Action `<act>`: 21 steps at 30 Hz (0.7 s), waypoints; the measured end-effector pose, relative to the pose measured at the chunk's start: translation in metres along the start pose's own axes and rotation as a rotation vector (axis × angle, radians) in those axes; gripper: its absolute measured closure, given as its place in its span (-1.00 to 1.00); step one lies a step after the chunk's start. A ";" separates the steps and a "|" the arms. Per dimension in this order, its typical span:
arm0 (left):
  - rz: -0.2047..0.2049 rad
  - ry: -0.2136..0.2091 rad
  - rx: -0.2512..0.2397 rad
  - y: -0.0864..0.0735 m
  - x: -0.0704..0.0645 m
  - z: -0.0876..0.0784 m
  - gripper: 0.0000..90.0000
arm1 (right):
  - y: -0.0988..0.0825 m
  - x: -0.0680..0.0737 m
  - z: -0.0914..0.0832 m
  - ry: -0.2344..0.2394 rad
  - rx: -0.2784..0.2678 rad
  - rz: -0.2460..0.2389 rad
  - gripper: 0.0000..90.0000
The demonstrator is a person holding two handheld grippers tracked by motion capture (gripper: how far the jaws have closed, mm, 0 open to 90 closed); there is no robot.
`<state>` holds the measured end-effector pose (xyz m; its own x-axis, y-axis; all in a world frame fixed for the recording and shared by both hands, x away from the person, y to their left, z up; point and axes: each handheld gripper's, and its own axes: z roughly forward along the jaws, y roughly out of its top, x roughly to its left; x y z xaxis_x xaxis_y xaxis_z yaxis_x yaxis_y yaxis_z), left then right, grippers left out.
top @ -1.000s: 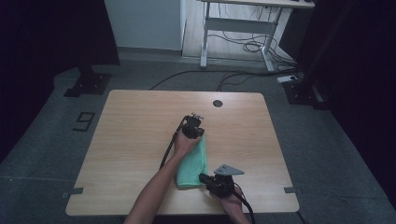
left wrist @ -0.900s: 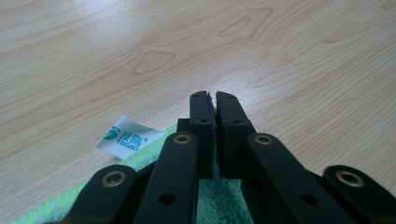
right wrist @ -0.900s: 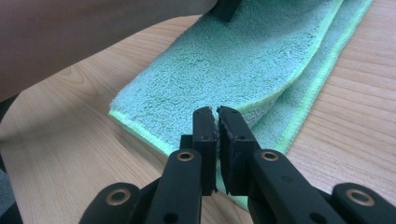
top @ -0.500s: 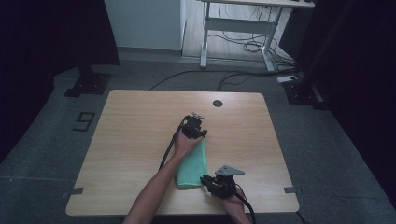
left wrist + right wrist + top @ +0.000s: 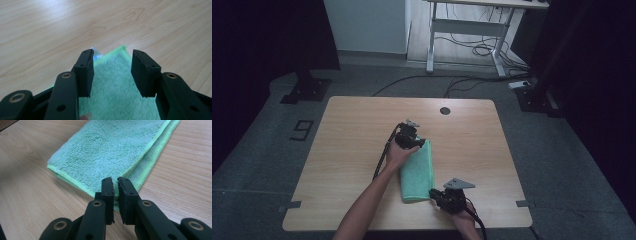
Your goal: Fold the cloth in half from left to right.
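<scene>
Lying folded into a long green strip, the towel (image 5: 418, 172) stretches across the wooden counter (image 5: 352, 130) between the two grippers. The left gripper (image 5: 411, 136) sits at the towel's far end, just off its far left corner. In the left gripper view its jaws stand well apart and have just been opening; the towel's corner (image 5: 117, 75) lies below and between them, and neither pad presses on it. Bare counter spreads ahead of that gripper and to both its sides, with nothing in the way.

The right gripper (image 5: 447, 199) sits at the towel's near end, at its near right corner. In the right gripper view the jaws are nearly together, pinching the folded edge of the towel (image 5: 110, 152) between the pads, and they have just been closing a little. From this gripper the towel runs away ahead and to the left, its lighter hem lines along the right side.

Farther beyond the left gripper a small dark round hole (image 5: 444, 110) marks the counter near its far edge, well apart from the towel. Past the counter stand a desk frame (image 5: 464, 35) and loose cables (image 5: 472, 50) on the floor.
</scene>
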<state>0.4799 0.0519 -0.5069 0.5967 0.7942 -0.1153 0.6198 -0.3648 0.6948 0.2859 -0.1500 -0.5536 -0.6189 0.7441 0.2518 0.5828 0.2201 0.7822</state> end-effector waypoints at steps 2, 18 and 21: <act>0.000 0.002 0.004 -0.004 0.003 -0.003 0.19 | 0.000 0.000 -0.001 -0.006 -0.003 0.000 0.83; -0.006 0.002 0.010 -0.019 0.024 -0.024 0.19 | 0.000 -0.002 -0.006 -0.067 0.017 -0.007 0.55; -0.006 0.000 0.012 -0.020 0.025 -0.028 0.19 | 0.001 -0.002 -0.007 -0.074 0.017 -0.007 0.46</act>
<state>0.4683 0.0925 -0.5039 0.5926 0.7966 -0.1196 0.6297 -0.3656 0.6854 0.2843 -0.1558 -0.5493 -0.5823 0.7872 0.2031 0.5879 0.2352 0.7740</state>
